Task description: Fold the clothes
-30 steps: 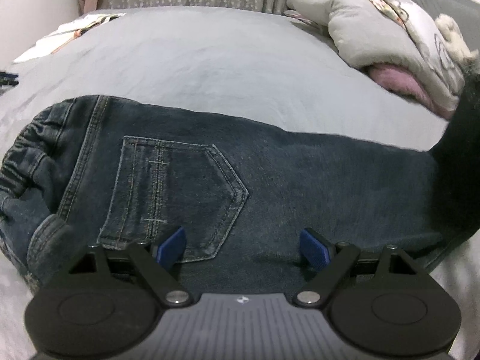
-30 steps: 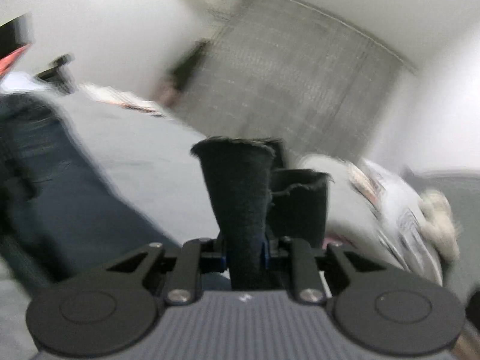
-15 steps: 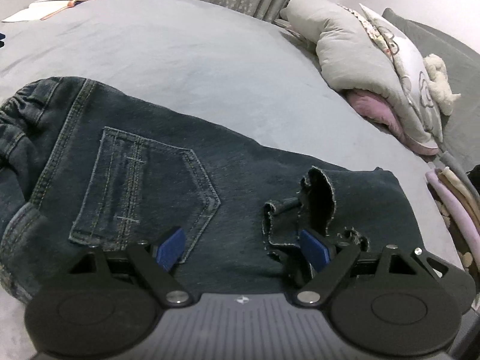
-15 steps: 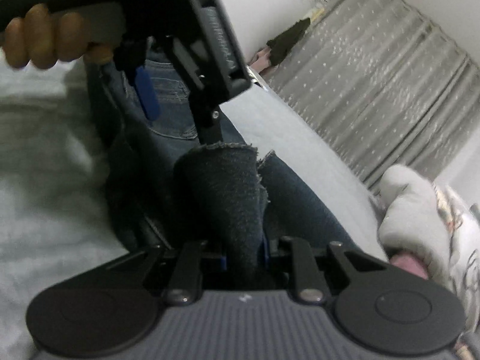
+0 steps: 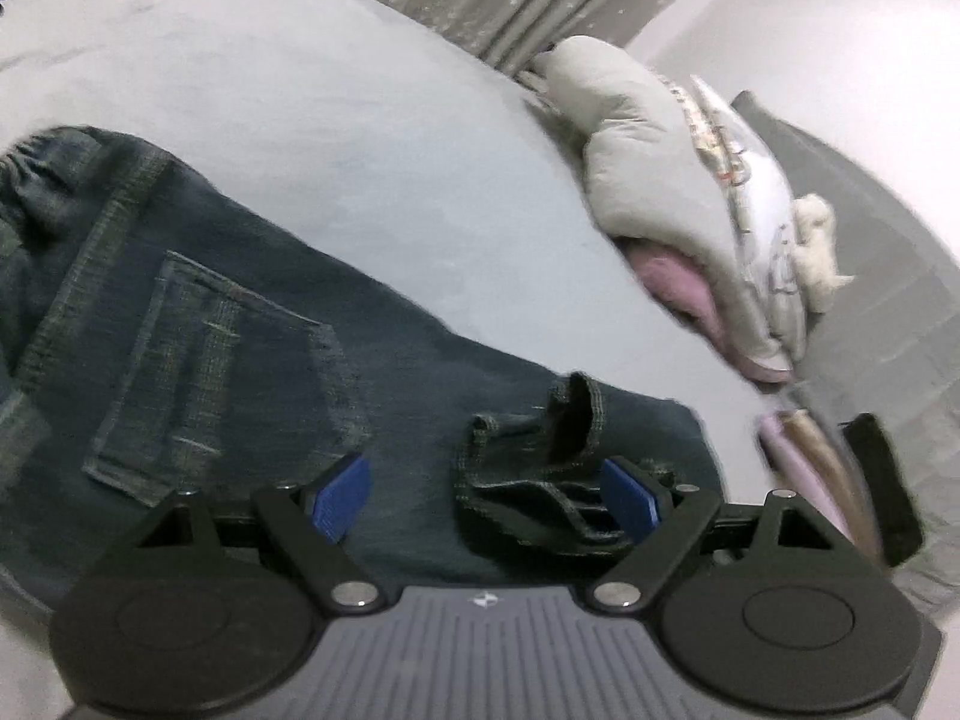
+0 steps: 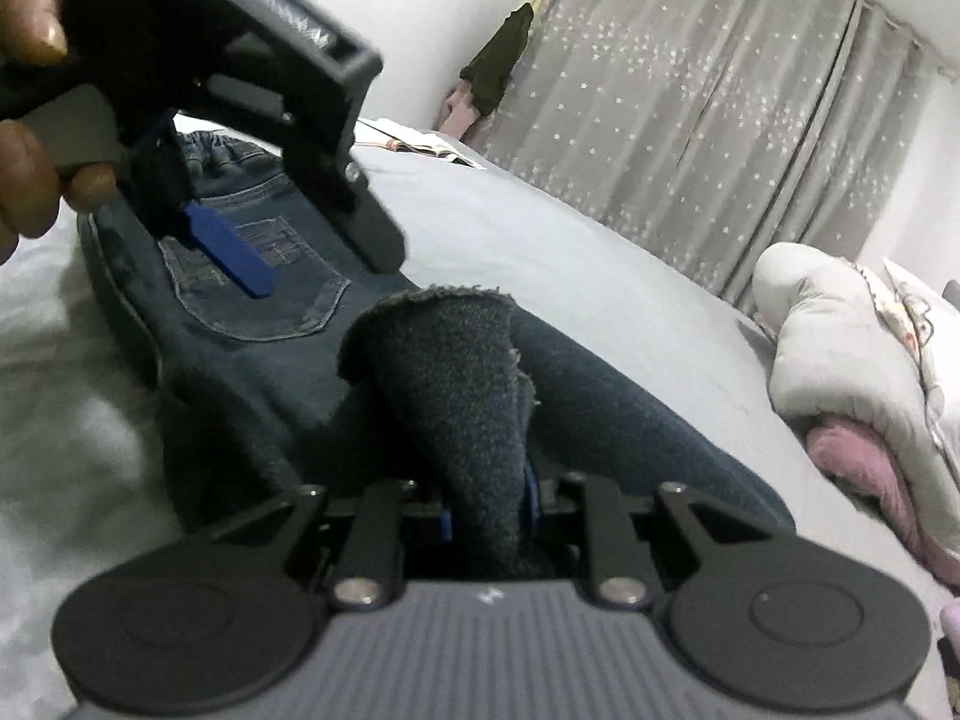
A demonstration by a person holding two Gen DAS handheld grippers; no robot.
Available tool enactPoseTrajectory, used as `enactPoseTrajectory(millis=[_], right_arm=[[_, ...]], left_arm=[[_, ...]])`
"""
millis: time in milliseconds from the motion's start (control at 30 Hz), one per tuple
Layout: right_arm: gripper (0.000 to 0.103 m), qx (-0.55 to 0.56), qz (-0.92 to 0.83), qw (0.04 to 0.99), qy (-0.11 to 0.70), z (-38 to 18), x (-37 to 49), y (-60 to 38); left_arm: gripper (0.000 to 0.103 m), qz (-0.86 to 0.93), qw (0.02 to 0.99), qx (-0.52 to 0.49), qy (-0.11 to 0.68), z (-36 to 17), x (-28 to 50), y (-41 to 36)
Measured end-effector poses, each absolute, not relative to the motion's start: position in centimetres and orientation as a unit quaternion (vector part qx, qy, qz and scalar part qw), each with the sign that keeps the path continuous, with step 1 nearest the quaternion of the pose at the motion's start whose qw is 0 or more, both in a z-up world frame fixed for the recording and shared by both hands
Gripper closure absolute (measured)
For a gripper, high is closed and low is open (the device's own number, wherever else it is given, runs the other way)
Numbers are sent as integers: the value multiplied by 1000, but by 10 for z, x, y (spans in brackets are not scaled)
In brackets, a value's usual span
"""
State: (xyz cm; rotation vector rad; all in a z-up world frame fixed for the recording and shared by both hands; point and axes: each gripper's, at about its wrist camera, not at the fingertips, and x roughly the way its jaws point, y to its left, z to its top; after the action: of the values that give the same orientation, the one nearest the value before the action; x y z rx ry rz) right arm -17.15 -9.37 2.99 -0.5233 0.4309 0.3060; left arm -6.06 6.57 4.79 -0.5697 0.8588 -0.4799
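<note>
Dark blue jeans lie on the grey bed, back pocket up, waistband at the left. The leg ends are folded back over the thigh, crumpled near my left gripper's right finger. My left gripper is open just above the jeans, holding nothing. In the right wrist view my right gripper is shut on the jeans' leg hem, which stands up between its fingers. The left gripper hangs above the pocket there, held by a hand.
The grey bedsheet stretches behind the jeans. A grey pillow with pink bedding lies at the right, with folded clothes beside it. Papers lie at the far bed edge. Grey star curtains hang behind.
The right gripper has carried the leg hem over onto the upper jeans and lowered it. The left gripper has stayed open and shifted slightly right above the jeans.
</note>
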Motion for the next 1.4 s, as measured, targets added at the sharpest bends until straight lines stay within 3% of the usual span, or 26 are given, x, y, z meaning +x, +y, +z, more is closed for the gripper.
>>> enactPoseTrajectory(millis=[167, 233, 267, 367, 400, 567, 667, 700, 800, 1000, 1233, 1267, 1367, 1400], right_arm=[[56, -303, 184, 910, 214, 31, -186, -91], [27, -316, 191, 906, 209, 36, -191, -95], [21, -302, 196, 909, 211, 42, -191, -102], [18, -253, 208, 915, 236, 53, -188, -126], [22, -251, 211, 912, 246, 51, -187, -127], [72, -244, 222, 903, 274, 46, -190, -130], [77, -234, 219, 906, 275, 48, -191, -130], [77, -238, 215, 907, 272, 48, -193, -130], [81, -238, 208, 911, 264, 47, -194, -129], [84, -163, 201, 934, 245, 56, -196, -139], [86, -77, 170, 962, 199, 92, -191, -166], [86, -47, 167, 965, 197, 100, -187, -176], [88, 13, 170, 963, 207, 113, -177, -200], [88, 36, 183, 958, 218, 115, -173, -212]], left_arm=[[20, -228, 837, -270, 418, 42, -51, 50], [20, -231, 834, -271, 421, 41, -46, 45], [20, -233, 834, -270, 421, 41, -43, 42], [19, -235, 836, -260, 421, 39, -35, 32], [19, -235, 837, -260, 421, 40, -32, 30], [19, -230, 839, -258, 420, 40, -19, 18], [23, -228, 840, -257, 420, 41, -11, 12], [44, -227, 841, -256, 419, 41, -8, 9], [77, -224, 842, -255, 419, 41, 0, 3], [88, -239, 852, -259, 386, 61, 2, -1], [89, -277, 825, -363, 333, 76, 17, 17], [84, -283, 818, -384, 322, 78, 19, 23], [56, -272, 825, -390, 305, 81, 18, 41], [54, -244, 840, -369, 315, 75, 16, 49]])
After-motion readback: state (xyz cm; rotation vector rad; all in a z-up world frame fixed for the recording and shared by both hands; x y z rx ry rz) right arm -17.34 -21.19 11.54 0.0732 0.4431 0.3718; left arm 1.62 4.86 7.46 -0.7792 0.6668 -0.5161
